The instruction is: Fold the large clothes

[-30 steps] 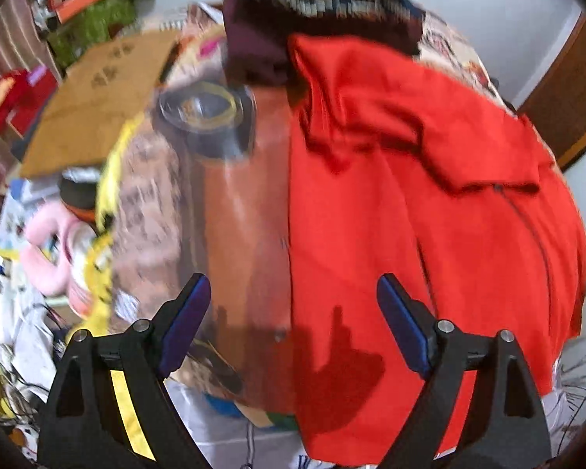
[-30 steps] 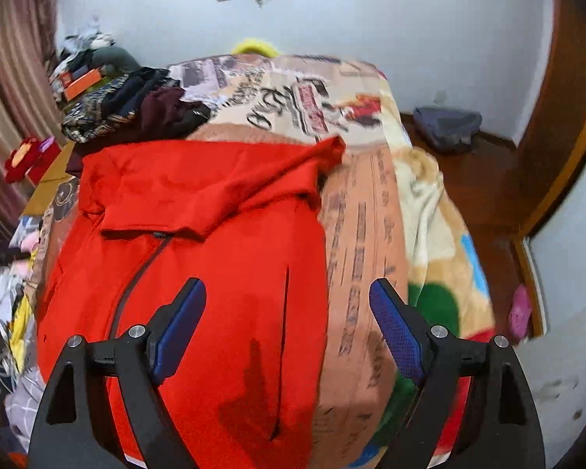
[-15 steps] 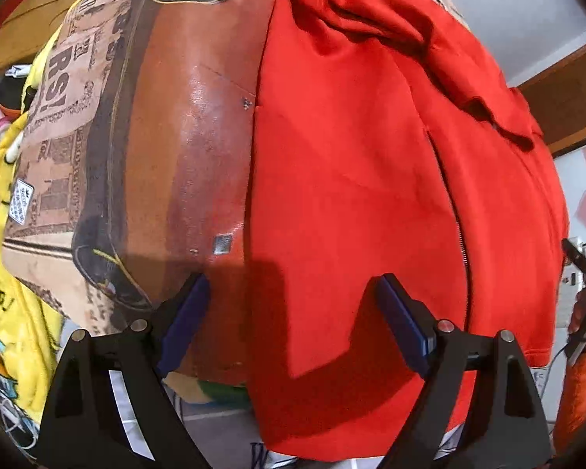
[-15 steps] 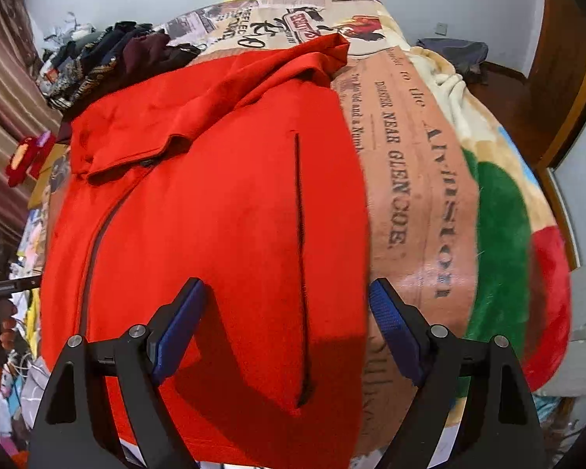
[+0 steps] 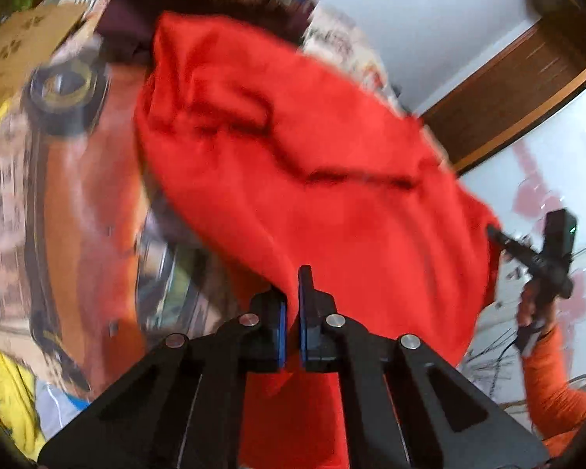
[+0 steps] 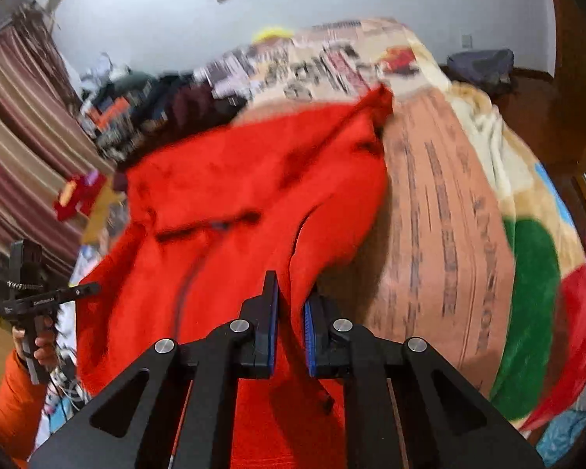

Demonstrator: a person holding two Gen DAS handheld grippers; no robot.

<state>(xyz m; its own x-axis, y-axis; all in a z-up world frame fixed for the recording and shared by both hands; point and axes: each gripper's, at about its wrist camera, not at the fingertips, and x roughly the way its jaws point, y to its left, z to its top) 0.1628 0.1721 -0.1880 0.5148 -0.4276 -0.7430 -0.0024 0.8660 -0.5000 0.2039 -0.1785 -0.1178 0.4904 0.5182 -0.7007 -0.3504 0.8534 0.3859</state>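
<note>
While both claws bite down on cloth, we are at the start of the first fold: the left gripper (image 5: 291, 328) has its blue pads pinched narrow on the near hem of the red jacket (image 5: 312, 203), and the right gripper (image 6: 291, 332) is clamped the same way on the hem at the jacket's other side, with a bunched strip of red fabric standing up between its pads. From the left wrist view we see the right gripper off to the side, its tip buried in the far edge of the garment; from the right wrist view the left gripper shows likewise at the opposite edge, gripped by a hand with an orange sleeve (image 6: 11, 398) behind it. Outward from the claws, the jacket lies spread front-up on the printed blanket (image 6: 449, 215) of the bed, its near hem raised off the blanket, its collar end toward a heap of dark clothes (image 6: 168, 109) near the wall. We judge the next move to be carrying the hem up and over toward the collar, both hands together and level, so the edge stays taut and lands square without dragging the body along the blanket.
</note>
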